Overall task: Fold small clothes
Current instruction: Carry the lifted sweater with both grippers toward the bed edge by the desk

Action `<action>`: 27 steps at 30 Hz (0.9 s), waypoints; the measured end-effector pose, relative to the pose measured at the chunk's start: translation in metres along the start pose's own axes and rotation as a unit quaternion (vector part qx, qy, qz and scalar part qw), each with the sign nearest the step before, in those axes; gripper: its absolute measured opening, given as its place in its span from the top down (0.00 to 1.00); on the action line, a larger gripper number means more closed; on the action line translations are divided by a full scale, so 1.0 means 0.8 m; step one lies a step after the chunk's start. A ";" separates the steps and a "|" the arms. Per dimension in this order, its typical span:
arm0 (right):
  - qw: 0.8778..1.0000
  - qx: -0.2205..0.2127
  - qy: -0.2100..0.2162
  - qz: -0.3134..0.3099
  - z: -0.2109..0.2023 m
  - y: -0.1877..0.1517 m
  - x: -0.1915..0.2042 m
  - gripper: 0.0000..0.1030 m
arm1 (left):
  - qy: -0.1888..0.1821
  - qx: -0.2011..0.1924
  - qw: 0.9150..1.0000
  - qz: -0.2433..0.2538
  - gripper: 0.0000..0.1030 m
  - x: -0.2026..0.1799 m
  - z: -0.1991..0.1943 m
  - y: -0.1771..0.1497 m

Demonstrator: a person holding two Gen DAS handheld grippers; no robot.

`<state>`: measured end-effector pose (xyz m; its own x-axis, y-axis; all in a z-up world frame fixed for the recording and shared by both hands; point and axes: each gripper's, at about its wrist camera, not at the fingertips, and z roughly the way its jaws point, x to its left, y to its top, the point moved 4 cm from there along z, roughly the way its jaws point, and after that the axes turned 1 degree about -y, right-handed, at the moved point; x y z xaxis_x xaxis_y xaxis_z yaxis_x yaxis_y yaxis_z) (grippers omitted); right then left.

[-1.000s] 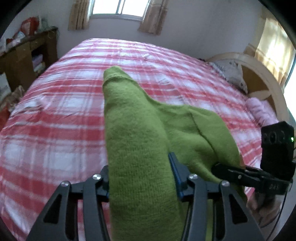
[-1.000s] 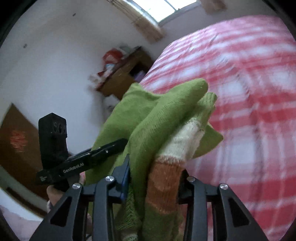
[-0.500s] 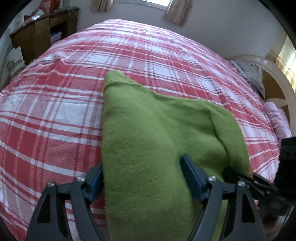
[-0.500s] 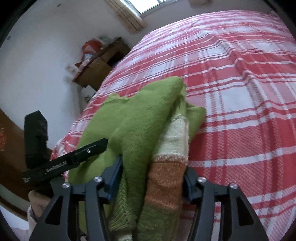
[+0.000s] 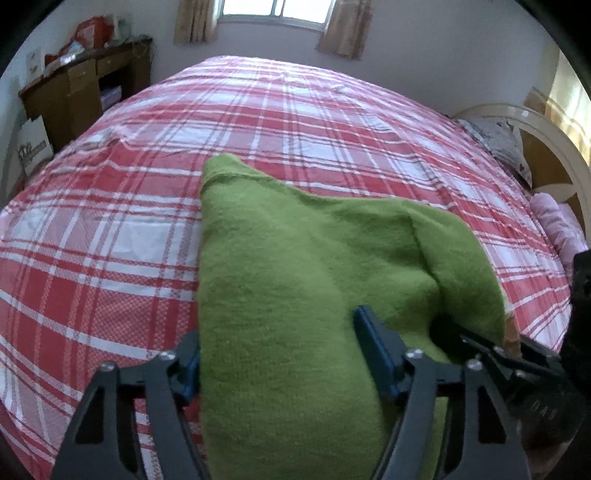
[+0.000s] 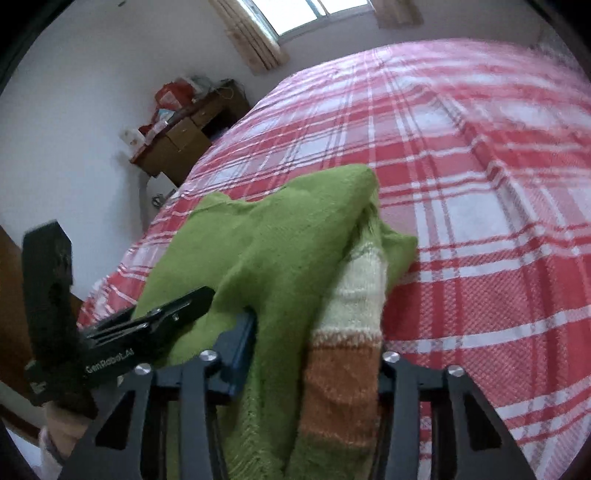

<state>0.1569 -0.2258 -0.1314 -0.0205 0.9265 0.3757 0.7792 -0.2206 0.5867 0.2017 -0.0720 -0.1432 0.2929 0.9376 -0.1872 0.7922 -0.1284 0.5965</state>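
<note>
Green sweater [image 5: 295, 280] (cream and orange bands on 1 sleeve) bunches between both grippers, left gripper [image 5: 280, 354] and right gripper [image 6: 314, 350] each clamping it, above the plaid bed [image 5: 110, 206] ahead.

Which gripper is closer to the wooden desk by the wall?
Left. The left gripper grips the green sweater on the wooden desk side of the bed; the right gripper grips its far end.

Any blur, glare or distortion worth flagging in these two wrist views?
Left wrist: sharp, fisheye bows the red plaid bedspread, window blown out. Right wrist: bedspread's far right side smeared by blur, green knitted sweater sharper.
</note>
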 end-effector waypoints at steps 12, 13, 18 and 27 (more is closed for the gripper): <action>0.994 -0.048 -0.057 -0.081 -0.036 0.006 0.056 0.63 | -0.003 -0.017 1.000 -0.012 0.57 0.010 -0.034 0.002; 0.994 -0.050 -0.056 -0.083 -0.037 0.007 0.059 0.63 | 0.000 -0.022 1.000 -0.013 0.57 0.012 -0.039 0.004; 0.993 -0.061 -0.040 -0.093 -0.040 0.014 0.085 0.64 | 0.016 -0.045 0.999 -0.025 0.58 0.033 -0.065 0.014; 0.989 -0.076 -0.006 -0.124 -0.030 0.029 0.152 0.64 | 0.064 -0.083 0.993 -0.046 0.58 0.084 -0.101 0.023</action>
<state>0.1576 -0.1257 -0.0553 -0.1925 0.9610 0.1987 0.6483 -0.0275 0.7609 0.1926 0.0143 -0.0821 0.1450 0.9776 -0.1523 0.7101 0.0044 0.7041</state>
